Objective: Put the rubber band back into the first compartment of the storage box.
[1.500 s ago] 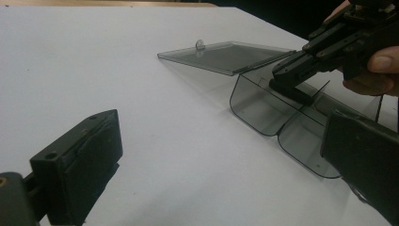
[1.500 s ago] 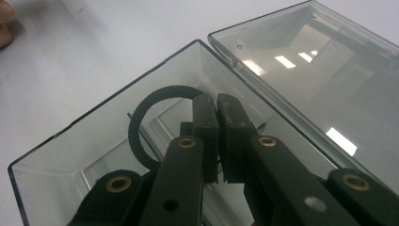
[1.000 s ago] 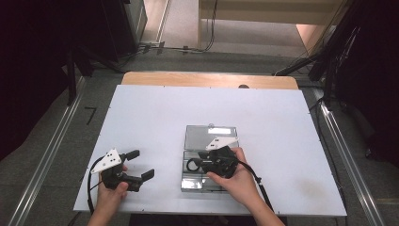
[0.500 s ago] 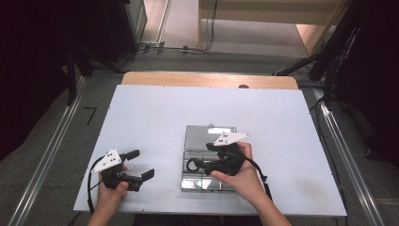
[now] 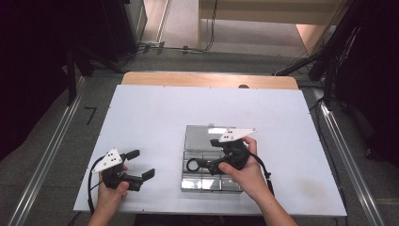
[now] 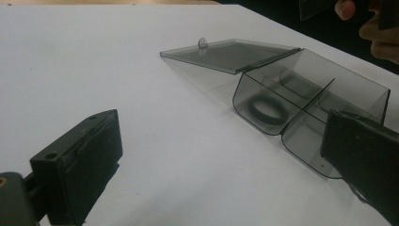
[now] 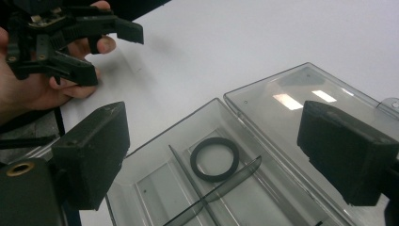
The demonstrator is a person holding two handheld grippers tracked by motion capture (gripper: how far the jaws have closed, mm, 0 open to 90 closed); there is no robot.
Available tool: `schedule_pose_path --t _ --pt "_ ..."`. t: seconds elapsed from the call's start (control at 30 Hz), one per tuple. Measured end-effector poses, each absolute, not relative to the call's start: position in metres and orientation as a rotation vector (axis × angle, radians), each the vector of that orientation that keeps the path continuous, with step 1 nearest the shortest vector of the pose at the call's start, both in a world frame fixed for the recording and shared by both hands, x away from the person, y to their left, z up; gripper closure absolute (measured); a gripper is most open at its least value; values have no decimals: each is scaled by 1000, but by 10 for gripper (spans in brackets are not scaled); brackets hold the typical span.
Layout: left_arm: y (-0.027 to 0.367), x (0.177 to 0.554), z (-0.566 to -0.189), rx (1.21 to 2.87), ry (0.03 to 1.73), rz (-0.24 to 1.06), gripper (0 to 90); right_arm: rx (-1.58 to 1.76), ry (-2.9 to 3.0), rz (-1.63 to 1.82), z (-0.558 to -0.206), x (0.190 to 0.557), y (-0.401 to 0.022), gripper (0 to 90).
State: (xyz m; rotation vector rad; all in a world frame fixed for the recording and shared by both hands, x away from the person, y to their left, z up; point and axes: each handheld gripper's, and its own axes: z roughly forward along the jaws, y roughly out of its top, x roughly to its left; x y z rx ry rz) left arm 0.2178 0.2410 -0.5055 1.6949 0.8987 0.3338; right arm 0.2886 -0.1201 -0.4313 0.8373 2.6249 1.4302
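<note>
Right gripper (image 5: 197, 165) jaws just opened wide, nothing between; the ring (image 7: 214, 158) sits in the box (image 5: 188, 181) — lift straight up; left gripper (image 5: 141, 165) wide too.

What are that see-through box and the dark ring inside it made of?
The box looks like smoke-tinted clear plastic: the table shows through its glossy walls, and its open lid mirrors the ceiling lights. The ring looks like matte black rubber, perhaps a seal; it shows no shine.
</note>
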Motion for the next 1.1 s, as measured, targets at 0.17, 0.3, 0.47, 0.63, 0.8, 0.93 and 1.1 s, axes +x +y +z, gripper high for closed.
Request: schedule_pose_path --t 0.17,0.3,0.47,0.63,0.8,0.93,1.1 --pt "241 218 -505 1694 902 335 1 843 2616 1457 -429 291 -127 73" --pt "241 218 -506 1694 903 337 2 836 2609 1469 -427 292 -132 71" --pt "242 218 -505 1687 906 338 2 861 2588 1495 -423 295 -141 53" --pt "242 218 -505 1690 906 337 1 890 2558 1532 -419 300 -153 4" --pt "241 218 -505 1695 906 337 2 905 2530 1529 -418 303 -165 0" --pt "241 217 -505 1693 904 338 1 923 2513 1528 -416 306 -174 0" --pt "242 217 -505 1693 902 335 2 944 2488 1534 -418 310 -182 0"
